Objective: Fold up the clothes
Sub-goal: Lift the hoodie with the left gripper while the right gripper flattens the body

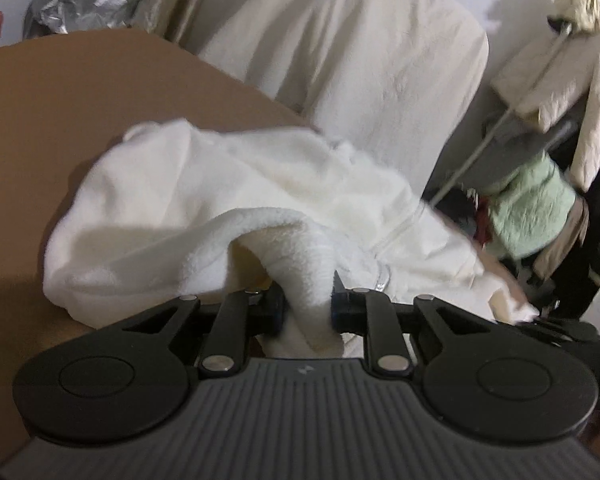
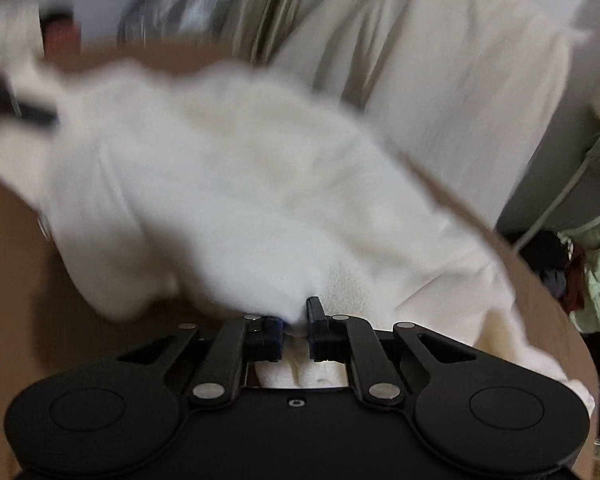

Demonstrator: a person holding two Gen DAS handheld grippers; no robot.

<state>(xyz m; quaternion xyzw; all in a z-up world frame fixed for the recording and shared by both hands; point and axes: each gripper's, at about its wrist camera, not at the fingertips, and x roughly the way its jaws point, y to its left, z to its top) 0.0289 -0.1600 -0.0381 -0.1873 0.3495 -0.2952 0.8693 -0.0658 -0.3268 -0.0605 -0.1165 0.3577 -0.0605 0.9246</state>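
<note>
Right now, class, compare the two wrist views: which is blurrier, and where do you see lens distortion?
Right wrist view: the white garment is heavily smeared by motion, only the right gripper sharp. Left wrist view: clearer, fleece texture visible at the left gripper, slight blur on the hanging coats. Both: fisheye bends the brown table edge into a curve.

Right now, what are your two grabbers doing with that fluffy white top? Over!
Left gripper shut on fluffy white fleece garment. Right gripper shut on its edge. Garment bunched on brown table, unfolded. Nothing in the way.
</note>
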